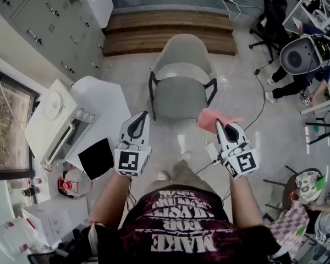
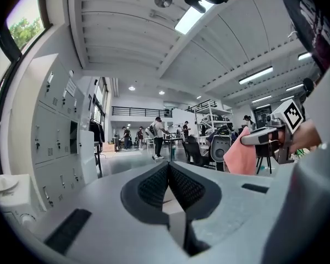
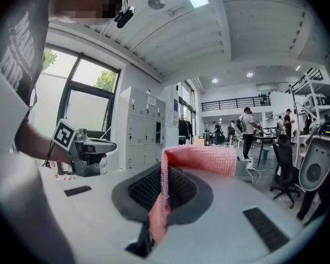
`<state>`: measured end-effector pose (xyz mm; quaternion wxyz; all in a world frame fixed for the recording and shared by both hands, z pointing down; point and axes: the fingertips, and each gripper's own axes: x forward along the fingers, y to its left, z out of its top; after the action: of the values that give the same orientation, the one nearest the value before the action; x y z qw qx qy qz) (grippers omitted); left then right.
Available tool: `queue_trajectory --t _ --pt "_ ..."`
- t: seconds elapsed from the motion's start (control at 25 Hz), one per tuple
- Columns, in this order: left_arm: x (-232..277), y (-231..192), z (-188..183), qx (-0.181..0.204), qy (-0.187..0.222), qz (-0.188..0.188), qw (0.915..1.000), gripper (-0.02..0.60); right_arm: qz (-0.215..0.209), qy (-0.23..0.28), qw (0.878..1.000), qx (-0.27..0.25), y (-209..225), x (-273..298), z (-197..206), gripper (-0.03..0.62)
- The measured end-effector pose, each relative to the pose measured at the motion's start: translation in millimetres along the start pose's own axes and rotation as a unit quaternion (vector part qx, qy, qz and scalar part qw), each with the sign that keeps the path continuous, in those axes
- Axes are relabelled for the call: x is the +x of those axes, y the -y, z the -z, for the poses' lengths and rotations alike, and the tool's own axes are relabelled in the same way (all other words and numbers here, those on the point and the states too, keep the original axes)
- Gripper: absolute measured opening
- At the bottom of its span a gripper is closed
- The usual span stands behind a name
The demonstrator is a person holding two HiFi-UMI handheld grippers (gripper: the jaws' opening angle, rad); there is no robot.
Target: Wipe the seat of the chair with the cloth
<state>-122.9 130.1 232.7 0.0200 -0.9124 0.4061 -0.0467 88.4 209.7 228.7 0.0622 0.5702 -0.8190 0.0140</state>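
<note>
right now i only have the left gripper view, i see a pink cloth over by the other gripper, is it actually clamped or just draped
Observer: Clamped. The right gripper view shows the right gripper with its jaws shut on the pink cloth, which stands up between them.
Operator: ok where's the chair, none of it shows for me
Observer: The head view has the chair straight ahead of the person, its grey seat bare, and the cloth held by the seat's front right corner.
Operator: and my left one against that seat
Observer: The left gripper is off the seat's front left corner, about level with the right one.
</note>
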Motion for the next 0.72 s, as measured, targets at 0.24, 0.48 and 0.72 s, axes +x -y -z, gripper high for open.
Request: queue_trajectory --t 0.24,0.48,0.72 --pt "40 4 4 0.006 -0.01 0.006 0.9999 0.005 -0.01 -0.012 1.0 0.013 29 16 18 0.009" --pt "79 3 18 0.003 -0.032 -0.007 0.9995 0.005 -0.029 -0.026 0.999 0.026 63 41 38 0.009" --pt "120 6 30 0.011 -0.048 -0.03 0.9983 0.005 -0.067 -0.035 0.996 0.043 95 72 65 0.009"
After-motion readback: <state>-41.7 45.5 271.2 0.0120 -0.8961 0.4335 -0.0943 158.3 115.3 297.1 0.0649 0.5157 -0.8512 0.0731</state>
